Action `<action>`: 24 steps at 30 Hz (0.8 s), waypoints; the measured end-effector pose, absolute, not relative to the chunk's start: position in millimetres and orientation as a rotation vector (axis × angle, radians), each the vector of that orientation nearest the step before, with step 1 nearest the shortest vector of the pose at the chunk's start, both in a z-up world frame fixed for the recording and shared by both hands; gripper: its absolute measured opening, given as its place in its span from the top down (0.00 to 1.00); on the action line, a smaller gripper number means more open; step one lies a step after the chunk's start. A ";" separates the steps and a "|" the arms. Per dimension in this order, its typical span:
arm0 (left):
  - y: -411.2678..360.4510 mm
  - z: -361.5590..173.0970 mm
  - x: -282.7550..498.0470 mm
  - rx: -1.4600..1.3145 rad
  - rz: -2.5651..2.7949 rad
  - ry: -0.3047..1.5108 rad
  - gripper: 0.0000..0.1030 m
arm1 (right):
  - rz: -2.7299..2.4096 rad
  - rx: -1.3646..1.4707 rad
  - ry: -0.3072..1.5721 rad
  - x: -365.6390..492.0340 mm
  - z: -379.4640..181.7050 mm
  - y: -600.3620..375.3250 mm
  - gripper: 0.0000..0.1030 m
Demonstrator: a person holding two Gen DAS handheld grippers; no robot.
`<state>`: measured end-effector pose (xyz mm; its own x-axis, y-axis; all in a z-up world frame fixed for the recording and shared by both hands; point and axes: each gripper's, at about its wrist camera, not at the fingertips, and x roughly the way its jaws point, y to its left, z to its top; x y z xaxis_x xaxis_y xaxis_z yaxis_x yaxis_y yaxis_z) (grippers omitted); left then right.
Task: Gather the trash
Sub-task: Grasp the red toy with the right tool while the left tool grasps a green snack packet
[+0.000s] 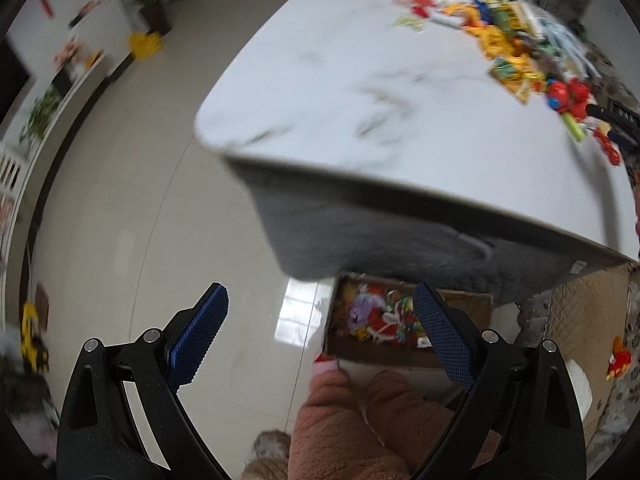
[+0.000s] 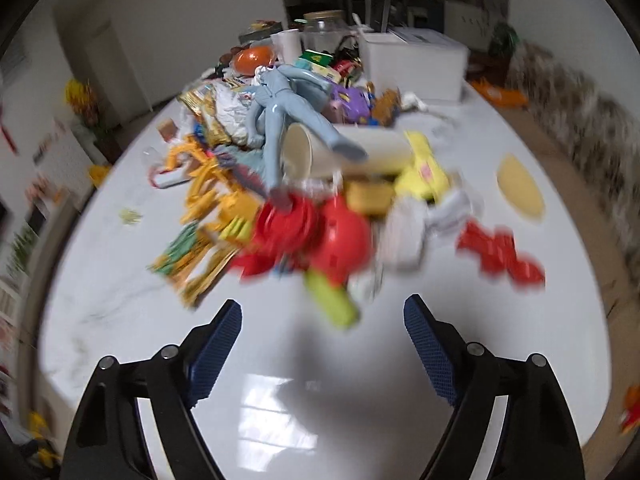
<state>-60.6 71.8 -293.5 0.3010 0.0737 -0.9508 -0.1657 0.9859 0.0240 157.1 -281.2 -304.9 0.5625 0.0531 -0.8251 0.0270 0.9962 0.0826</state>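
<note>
Both views are motion-blurred, so I can't make out fine detail.

My left gripper is spread wide with nothing between the blue pads, hanging off the desk's near corner above the tiled floor. Straight ahead of it, below the desk edge, a cardboard box sits on the floor with colourful wrappers inside. A knee in a pink fleece trouser leg shows just in front of the box. The white marble desk top runs away up-right, with the trash strewn along its far side.

My right gripper is released too, jaws wide apart, nothing held, hovering over bare desk short of the trash pile. Nearest the pile's front edge is a lime-green piece, just ahead of the gripper and not touching it. Behind that sits a red plastic lump, and further back a paper cup on its side with a pale blue doll figure draped over it. Right of the pile lie a red wrapper and a yellow disc, apart from each other. A white box stands behind the pile.
</note>
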 end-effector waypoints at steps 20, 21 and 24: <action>8.0 -287.3 -6.1 -0.004 0.010 1.245 0.11 | 0.157 0.141 1.002 152.5 -280.7 -298.1 0.99; 3.3 -286.1 -1.4 0.005 0.000 1.241 0.11 | 0.152 0.146 1.000 149.2 -282.5 -300.0 0.93; -5.9 -283.5 5.9 0.022 -0.015 1.229 0.11 | 0.092 0.140 0.974 154.0 -285.9 -313.0 0.32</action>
<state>5.9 -5.9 -283.5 0.3347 0.0007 -0.9423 0.0231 0.9997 0.0090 154.0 -313.0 -285.9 0.5592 0.1406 -0.8171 -0.0150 0.9871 0.1596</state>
